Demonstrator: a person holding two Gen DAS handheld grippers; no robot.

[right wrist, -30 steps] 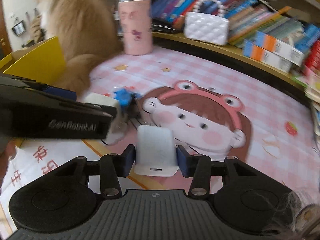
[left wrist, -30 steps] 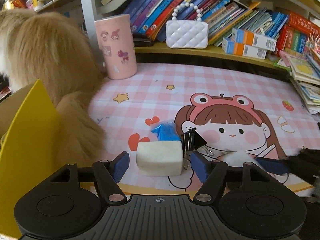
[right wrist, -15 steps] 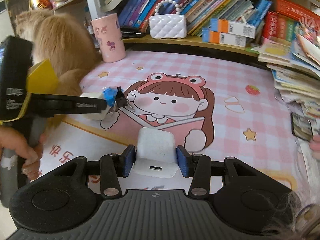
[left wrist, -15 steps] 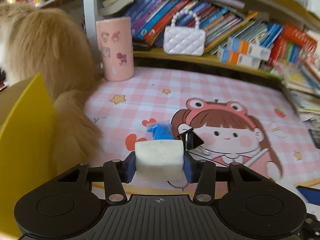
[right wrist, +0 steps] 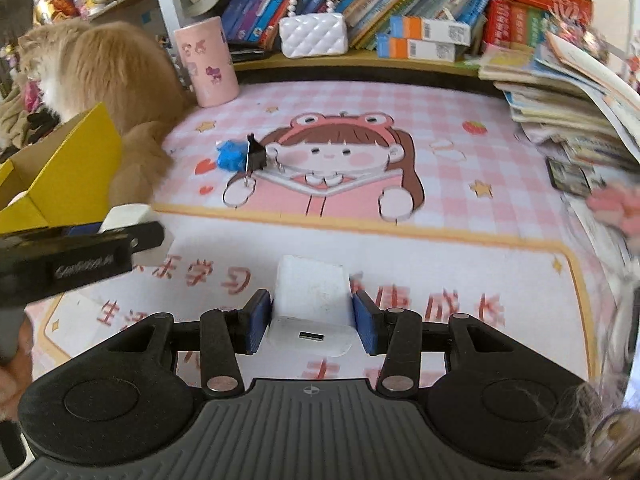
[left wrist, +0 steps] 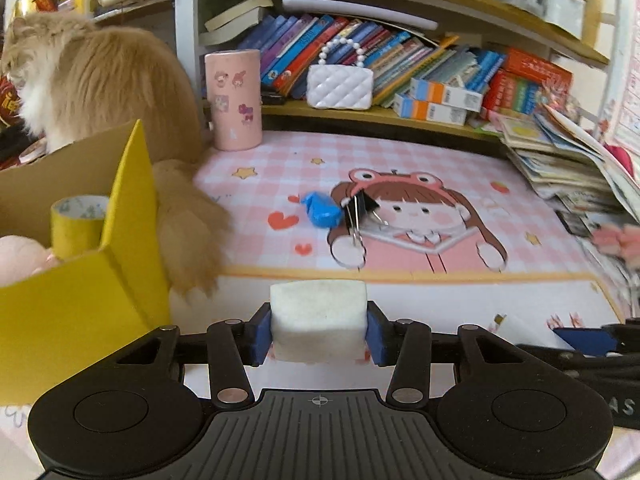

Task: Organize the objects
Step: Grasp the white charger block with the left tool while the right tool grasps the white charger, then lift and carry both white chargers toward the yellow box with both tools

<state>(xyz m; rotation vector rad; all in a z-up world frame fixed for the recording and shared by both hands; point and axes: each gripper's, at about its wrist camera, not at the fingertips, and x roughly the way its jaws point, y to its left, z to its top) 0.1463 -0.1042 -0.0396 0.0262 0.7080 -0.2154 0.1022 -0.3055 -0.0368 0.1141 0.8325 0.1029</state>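
My left gripper (left wrist: pixel 319 330) is shut on a white eraser block (left wrist: pixel 319 318), held above the pink cartoon desk mat (left wrist: pixel 400 160) near its front edge. In the right wrist view my right gripper (right wrist: pixel 311 318) is shut on a white USB charger (right wrist: pixel 310 300) over the mat's front. There the left gripper (right wrist: pixel 80 258) shows at the left, with the eraser (right wrist: pixel 128 213) at its tip. A blue crumpled wrapper (left wrist: pixel 321 210) and a black binder clip (left wrist: pixel 362 208) lie together on the mat. A yellow cardboard box (left wrist: pixel 80 304) stands at the left, holding a tape roll (left wrist: pixel 76 216) and a pink soft thing.
A fluffy orange cat (left wrist: pixel 100 92) sits at the left behind the box. A pink cup (left wrist: pixel 234 98) stands at the mat's back. A shelf holds books, a white quilted purse (left wrist: pixel 340 86) and orange-blue boxes. Stacked booklets (left wrist: pixel 560 168) crowd the right edge.
The left gripper closed on the eraser, lifted it and drew back toward the mat's front beside the yellow box. The right gripper also pulled back with the charger and levelled its roll.
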